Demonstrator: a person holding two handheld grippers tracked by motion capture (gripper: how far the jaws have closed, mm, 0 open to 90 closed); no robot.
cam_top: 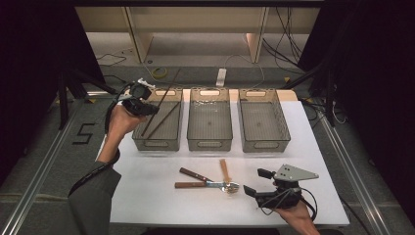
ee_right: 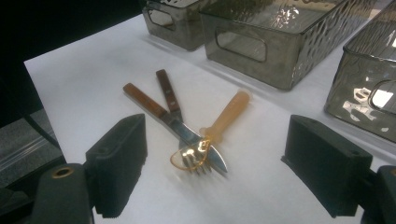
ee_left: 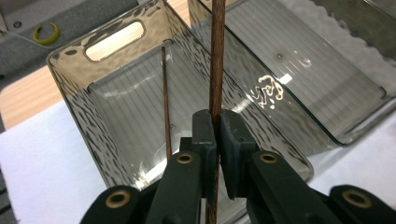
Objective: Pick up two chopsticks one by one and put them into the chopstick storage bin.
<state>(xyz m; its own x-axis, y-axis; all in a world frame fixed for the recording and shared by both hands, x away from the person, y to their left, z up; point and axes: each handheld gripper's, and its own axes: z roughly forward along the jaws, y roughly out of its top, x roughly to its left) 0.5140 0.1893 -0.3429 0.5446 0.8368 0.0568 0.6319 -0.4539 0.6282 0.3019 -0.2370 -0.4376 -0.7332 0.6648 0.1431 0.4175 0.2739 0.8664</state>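
Over the left bin [cam_top: 157,138], at the far left of the bench [cam_top: 147,196], a dark wooden chopstick [ee_left: 216,60] is held by the left gripper [ee_left: 217,135]. Its fingers [ee_left: 204,140] are closed tight on the stick, which runs up between them and is seen rising above the bin's rim in the left gripper view. A second chopstick [ee_left: 166,102] is seen lying inside the same bin, leaning against its far wall. In the high view the left gripper [cam_top: 138,104] is placed just beside the bin's left far corner, both sticks slanting across the bin. Two more clear bins, the middle bin [cam_top: 210,142] and the right bin [cam_top: 263,144], are lined up to the right. Near the front of the bench, the right gripper [ee_right: 224,172] is held with its fingers [ee_right: 119,163] spread wide and nothing between them. Just ahead of it a small pile is seen: a wooden-handled knife [ee_right: 159,112], a wooden-handled fork [ee_right: 169,93] and an amber plastic spoon [ee_right: 224,119], crossing one another at their heads.
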